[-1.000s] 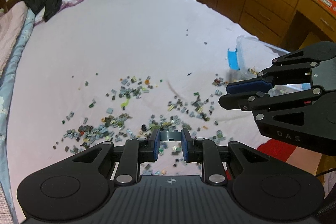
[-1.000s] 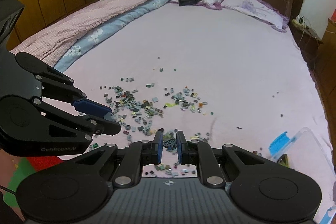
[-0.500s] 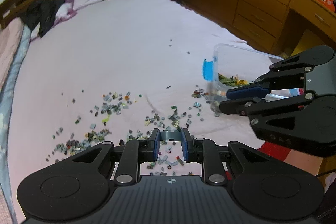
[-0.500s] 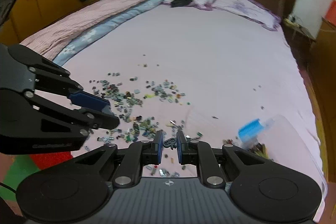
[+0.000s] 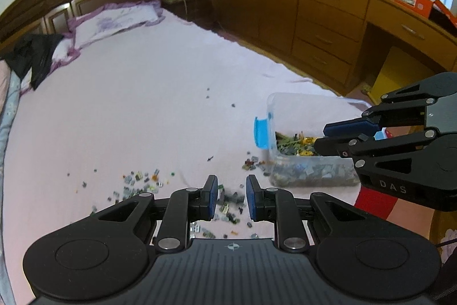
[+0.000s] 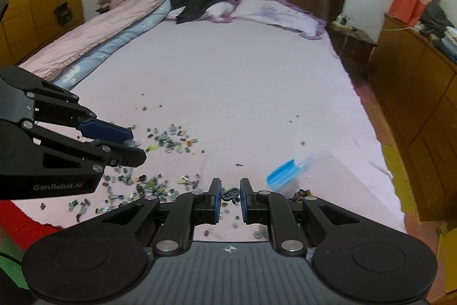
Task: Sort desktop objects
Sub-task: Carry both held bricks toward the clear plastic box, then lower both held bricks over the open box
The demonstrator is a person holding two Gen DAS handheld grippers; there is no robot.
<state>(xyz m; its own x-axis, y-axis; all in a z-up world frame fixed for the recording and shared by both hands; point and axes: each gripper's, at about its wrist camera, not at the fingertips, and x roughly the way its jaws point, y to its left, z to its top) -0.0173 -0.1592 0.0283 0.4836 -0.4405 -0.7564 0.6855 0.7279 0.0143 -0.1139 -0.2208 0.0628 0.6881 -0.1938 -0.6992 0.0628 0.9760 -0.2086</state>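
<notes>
Several small toy bricks (image 5: 137, 182) (image 6: 168, 139) lie scattered on the pink bedsheet. A clear plastic box (image 5: 311, 170) (image 6: 314, 165) with a blue latch (image 5: 261, 132) sits at the bed's right edge, partly filled with pieces. My right gripper (image 6: 230, 196) is shut on a dark grey piece with holes (image 6: 230, 194); in the left wrist view it (image 5: 321, 138) hovers above the box's near right side. My left gripper (image 5: 232, 192) (image 6: 137, 146) hangs above the bricks, left of the box. Its fingers stand a brick's width apart, and a small grey brick (image 6: 133, 144) shows between its tips.
A purple-edged pillow (image 5: 114, 22) and a black garment (image 5: 34, 56) lie at the headboard. A rolled pink quilt (image 6: 94, 33) runs along the bed's left side. Wooden cabinets (image 5: 328, 19) line the right wall. A red mat (image 5: 374, 205) lies on the floor below the box.
Both grippers have swung right, so the box has come closer and toward the middle. The grey brick no longer shows plainly between the left fingers in its own view.
</notes>
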